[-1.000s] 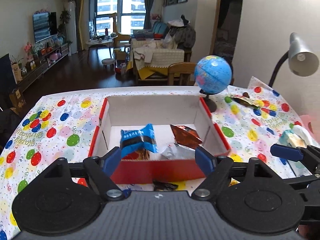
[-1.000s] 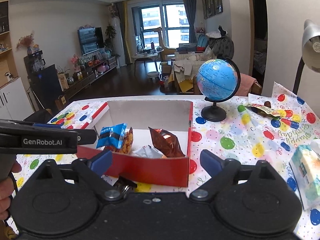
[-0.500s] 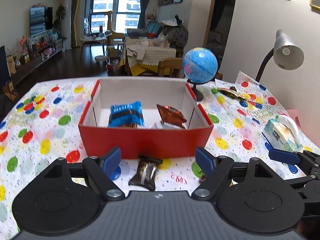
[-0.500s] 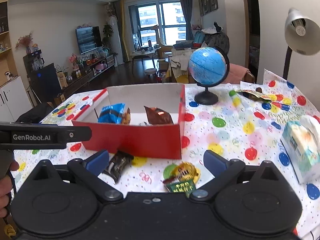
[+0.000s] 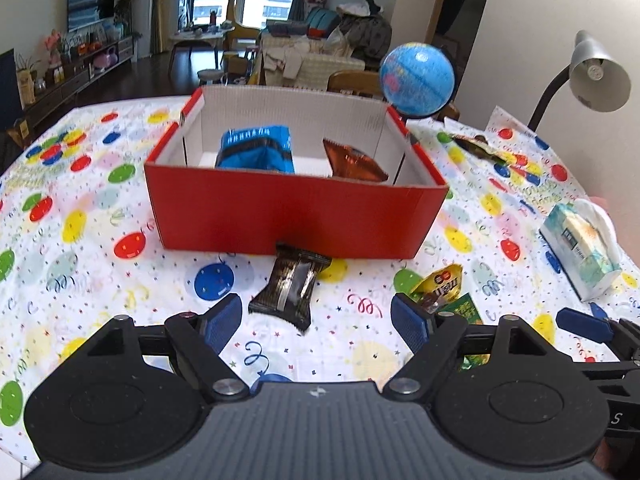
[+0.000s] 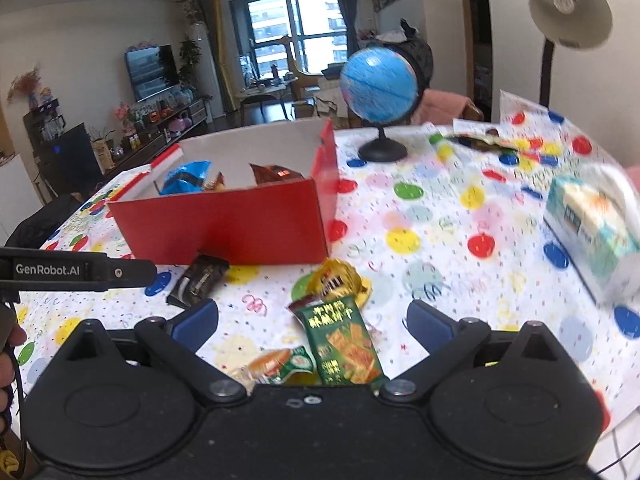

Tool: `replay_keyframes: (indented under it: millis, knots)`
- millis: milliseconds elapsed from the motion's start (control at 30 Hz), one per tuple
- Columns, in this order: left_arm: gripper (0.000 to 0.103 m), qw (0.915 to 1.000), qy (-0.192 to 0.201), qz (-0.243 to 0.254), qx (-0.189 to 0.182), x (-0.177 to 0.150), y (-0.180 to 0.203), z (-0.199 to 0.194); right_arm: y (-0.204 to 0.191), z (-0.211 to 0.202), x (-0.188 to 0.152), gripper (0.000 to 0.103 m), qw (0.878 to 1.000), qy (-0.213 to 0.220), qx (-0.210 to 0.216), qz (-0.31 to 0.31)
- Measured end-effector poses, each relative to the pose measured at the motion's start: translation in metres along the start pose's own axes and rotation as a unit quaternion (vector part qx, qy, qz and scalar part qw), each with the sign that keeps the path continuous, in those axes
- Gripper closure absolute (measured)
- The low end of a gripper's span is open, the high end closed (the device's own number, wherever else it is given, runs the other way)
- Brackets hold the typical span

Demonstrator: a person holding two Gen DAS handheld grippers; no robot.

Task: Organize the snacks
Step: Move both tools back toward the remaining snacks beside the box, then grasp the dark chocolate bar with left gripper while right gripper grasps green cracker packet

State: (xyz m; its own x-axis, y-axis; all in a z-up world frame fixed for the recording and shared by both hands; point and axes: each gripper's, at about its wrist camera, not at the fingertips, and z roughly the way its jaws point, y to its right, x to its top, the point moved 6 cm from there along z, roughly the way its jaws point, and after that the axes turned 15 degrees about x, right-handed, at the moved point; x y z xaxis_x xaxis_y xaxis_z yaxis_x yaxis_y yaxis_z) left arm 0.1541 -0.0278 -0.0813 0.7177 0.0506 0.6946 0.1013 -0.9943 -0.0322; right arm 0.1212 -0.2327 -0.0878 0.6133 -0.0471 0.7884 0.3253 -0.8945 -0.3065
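A red box (image 5: 296,216) (image 6: 224,224) stands on the table and holds a blue packet (image 5: 256,152) and a brown packet (image 5: 352,162). A dark snack bar (image 5: 290,286) (image 6: 200,278) lies in front of it. My left gripper (image 5: 316,320) is open and empty, just short of the bar. My right gripper (image 6: 312,322) is open and empty over a green packet (image 6: 344,344), with a yellow packet (image 6: 340,278) beyond it and an orange-green packet (image 6: 276,364) beside it.
A balloon-print cloth (image 5: 80,240) covers the table. A blue globe (image 5: 416,80) (image 6: 378,88) stands behind the box. A tissue pack (image 5: 580,248) (image 6: 592,224) lies at the right, a desk lamp (image 5: 596,72) beyond it. More wrappers (image 5: 480,146) lie at the far right.
Both grippers have pulled back from the box toward the table's near edge. The dark bar, the yellow packet and the green packets have come into view in front of them.
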Motion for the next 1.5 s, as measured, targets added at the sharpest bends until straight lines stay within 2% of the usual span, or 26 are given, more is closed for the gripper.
replay_keyframes:
  millis: [433,667,833,1100,1233,1300,1367,1467,1500]
  knots:
    - [0.021,0.9984,-0.055,0.004,0.014,0.000,0.003,0.060,0.030,0.035,-0.015,0.009,0.999,-0.031,-0.024,0.028]
    - [0.021,0.9978,-0.058,0.024,0.020,0.008,0.010,0.082,0.037,0.050,-0.019,0.019,0.998,-0.050,-0.033,0.032]
    - [0.021,0.9973,-0.065,0.029,0.014,0.011,0.014,0.094,0.046,0.056,-0.024,0.022,0.997,-0.063,-0.043,0.035]
    - [0.022,0.9972,-0.071,0.023,0.011,0.013,0.014,0.107,0.047,0.058,-0.024,0.029,0.997,-0.060,-0.040,0.035]
    - [0.023,0.9973,-0.073,0.011,0.004,0.012,0.011,0.110,0.044,0.058,-0.023,0.041,0.997,-0.060,-0.036,0.031]
    - [0.030,0.9972,-0.074,0.011,0.002,0.011,0.010,0.111,0.042,0.058,-0.023,0.045,0.997,-0.059,-0.037,0.027]
    - [0.030,0.9970,-0.075,0.013,0.007,0.009,0.009,0.112,0.042,0.058,-0.024,0.049,0.997,-0.059,-0.040,0.025]
    - [0.044,0.9969,-0.077,0.014,0.008,0.007,0.008,0.115,0.045,0.060,-0.027,0.055,0.996,-0.063,-0.045,0.032]
    - [0.046,0.9968,-0.077,0.014,0.012,0.007,0.008,0.115,0.046,0.060,-0.028,0.055,0.996,-0.064,-0.047,0.034]
